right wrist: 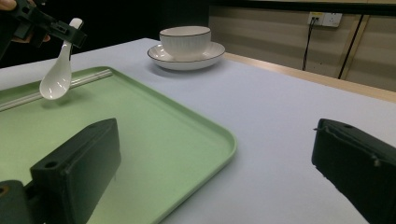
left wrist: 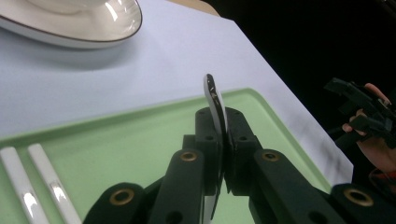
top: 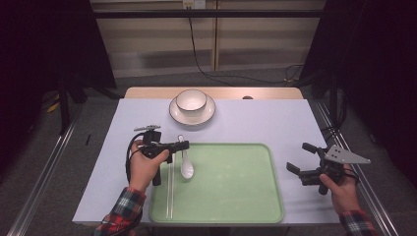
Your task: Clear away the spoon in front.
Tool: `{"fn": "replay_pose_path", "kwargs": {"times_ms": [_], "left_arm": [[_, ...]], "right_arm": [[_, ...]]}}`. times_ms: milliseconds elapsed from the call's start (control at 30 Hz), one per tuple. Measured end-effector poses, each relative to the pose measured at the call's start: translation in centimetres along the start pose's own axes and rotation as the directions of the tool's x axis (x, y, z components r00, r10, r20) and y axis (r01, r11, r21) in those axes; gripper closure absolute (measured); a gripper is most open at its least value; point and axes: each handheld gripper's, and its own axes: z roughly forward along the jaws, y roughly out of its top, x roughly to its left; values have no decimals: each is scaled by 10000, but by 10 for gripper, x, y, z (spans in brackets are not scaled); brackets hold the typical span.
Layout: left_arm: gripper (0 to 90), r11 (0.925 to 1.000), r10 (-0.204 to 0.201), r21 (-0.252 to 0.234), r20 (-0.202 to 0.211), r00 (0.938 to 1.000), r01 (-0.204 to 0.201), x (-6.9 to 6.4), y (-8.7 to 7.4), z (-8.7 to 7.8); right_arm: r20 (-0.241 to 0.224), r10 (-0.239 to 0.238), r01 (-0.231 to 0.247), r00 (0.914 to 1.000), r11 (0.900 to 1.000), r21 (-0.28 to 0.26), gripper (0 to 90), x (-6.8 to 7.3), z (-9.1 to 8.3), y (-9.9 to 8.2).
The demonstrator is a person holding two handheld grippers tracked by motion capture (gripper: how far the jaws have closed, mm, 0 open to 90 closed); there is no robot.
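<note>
The left hand-held gripper [top: 181, 145] is pinching the handle of a glossy white ceramic soup spoon [top: 186, 162], its jaws pressed tight on the thin stem. In the right gripper view the spoon [right wrist: 57, 79] hangs bowl-down, clear of the pale green plastic tray [right wrist: 154, 126] and over its left part. The right hand-held gripper [top: 301, 158] hovers off the tray's right edge with jaws spread wide and nothing between them.

The chief risk is likely the grip itself: the stem is smooth and narrow, held near its end, so the heavy bowl could swing or slip through the pads if the hand tilts or jolts. A drop from here would probably land on the tray and might strike the pair of long white chopsticks [top: 169, 189] lying along its left side. If the spoon is set down too close to them, it could knock them out of line.

The tray [top: 231, 196] holds the chopsticks and is otherwise bare. Beyond it, on the light grey counter [top: 275, 118], a white ribbed ceramic bowl [top: 191, 101] sits on a white dark-rimmed saucer [top: 209, 114]; the bowl looks empty from above, though its floor is not sharply seen.
</note>
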Motion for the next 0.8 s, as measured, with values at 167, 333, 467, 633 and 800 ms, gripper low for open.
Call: {"fn": "replay_pose_path", "kwargs": {"times_ms": [167, 333, 467, 633, 800], "left_arm": [[860, 9997, -73, 251, -19, 10000, 74, -1, -8, 3], [860, 9988, -250, 416, 64, 9997, 247, 2, -12, 3], [860, 9987, -364, 374, 109, 9993, 360, 3, -13, 3], [856, 9987, -445, 262, 77, 9990, 442, 6, -14, 8], [841, 9985, -470, 270, -92, 9989, 472, 12, -16, 14]], "right_arm": [[-14, -43, 43, 10000, 10000, -6, 6, 0, 0, 0], [-10, -42, 42, 10000, 10000, -12, 6, 0, 0, 0], [7, -26, 26, 10000, 10000, -37, 6, 0, 1, 0], [-29, -5, 5, 10000, 10000, -1, 6, 0, 1, 0], [-68, -7, 8, 10000, 10000, 62, 6, 0, 1, 0]]}}
